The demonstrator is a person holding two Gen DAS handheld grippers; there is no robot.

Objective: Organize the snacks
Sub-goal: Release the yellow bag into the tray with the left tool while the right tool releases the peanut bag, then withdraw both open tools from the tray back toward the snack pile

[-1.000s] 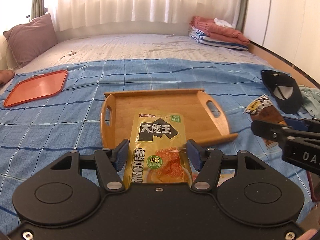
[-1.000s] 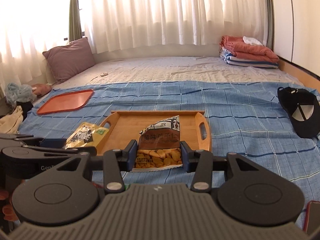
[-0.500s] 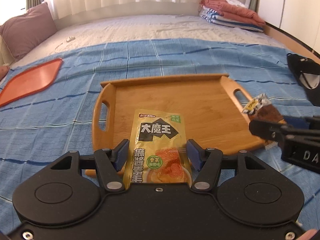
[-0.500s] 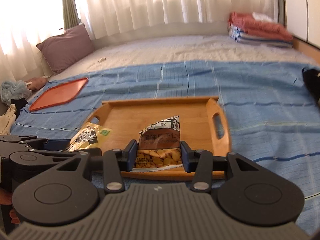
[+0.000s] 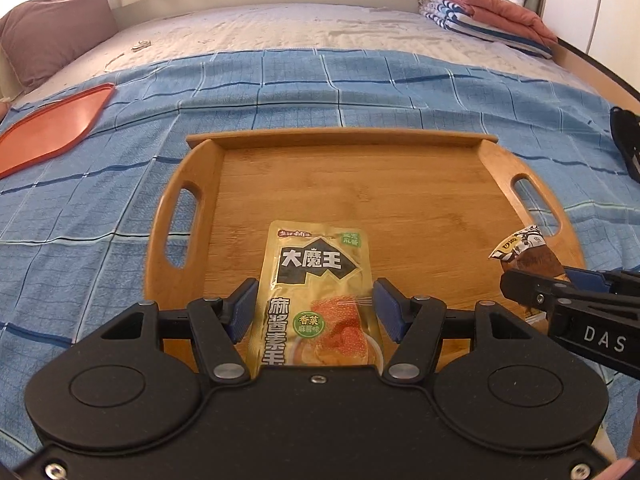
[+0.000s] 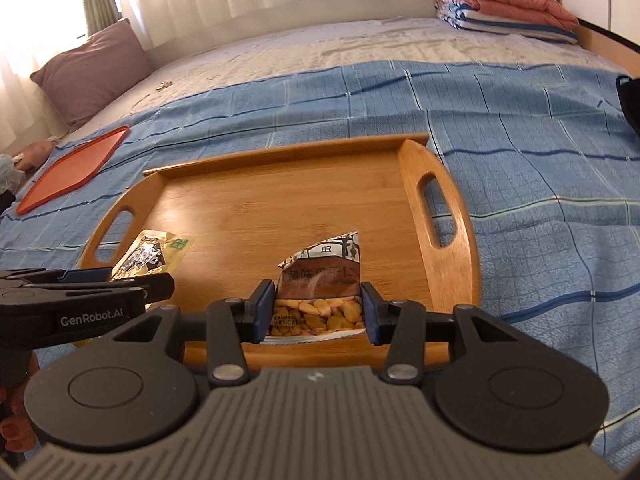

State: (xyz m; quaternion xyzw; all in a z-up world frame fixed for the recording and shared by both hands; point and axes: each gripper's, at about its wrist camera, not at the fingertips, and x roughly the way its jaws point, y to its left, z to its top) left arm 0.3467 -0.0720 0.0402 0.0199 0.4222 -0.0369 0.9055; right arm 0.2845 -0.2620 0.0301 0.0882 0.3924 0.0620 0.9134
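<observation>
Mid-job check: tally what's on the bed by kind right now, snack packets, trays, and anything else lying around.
Snack packets: 2, yellow packet in the left gripper, brown nut packet in the right gripper
Trays: 2, wooden tray, orange tray
Pillows: 1
Folded blanket stacks: 1
Total: 6

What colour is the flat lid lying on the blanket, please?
Orange-red lid; the left wrist view shows it best.
</observation>
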